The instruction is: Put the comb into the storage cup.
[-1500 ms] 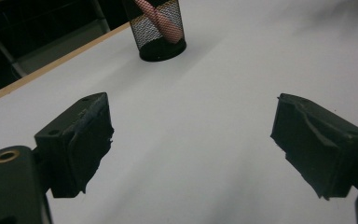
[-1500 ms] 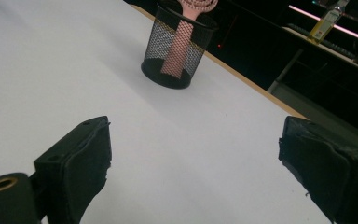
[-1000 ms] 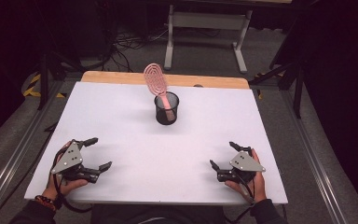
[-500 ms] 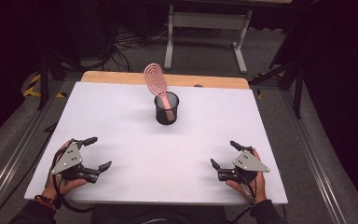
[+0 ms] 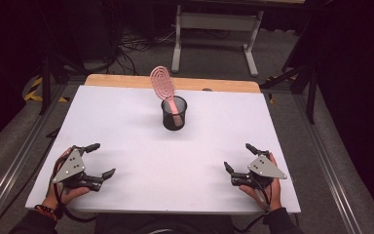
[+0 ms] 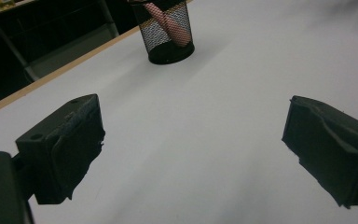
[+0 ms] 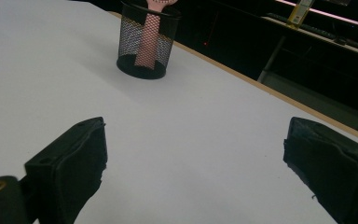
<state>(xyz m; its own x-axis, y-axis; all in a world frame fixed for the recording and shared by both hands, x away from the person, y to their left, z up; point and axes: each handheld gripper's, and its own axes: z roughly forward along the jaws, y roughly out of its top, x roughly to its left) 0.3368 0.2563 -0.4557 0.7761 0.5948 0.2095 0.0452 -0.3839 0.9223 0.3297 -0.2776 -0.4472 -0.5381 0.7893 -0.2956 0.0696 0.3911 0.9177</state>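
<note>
Nothing is in hand yet: the left gripper (image 5: 96,160) at seven o'clock and the right gripper (image 5: 238,157) at five rest wide and empty, well apart from the black mesh cup (image 5: 174,113) holding a pink hairbrush (image 5: 163,85) toward twelve, so a reach seems next.

The left gripper (image 5: 96,160) rests near the table's front left corner, held by the left hand (image 5: 63,192), jaws spread wide and empty. The right gripper (image 5: 239,157) sits near the front right corner in the right hand (image 5: 263,187), jaws likewise wide apart.
</note>
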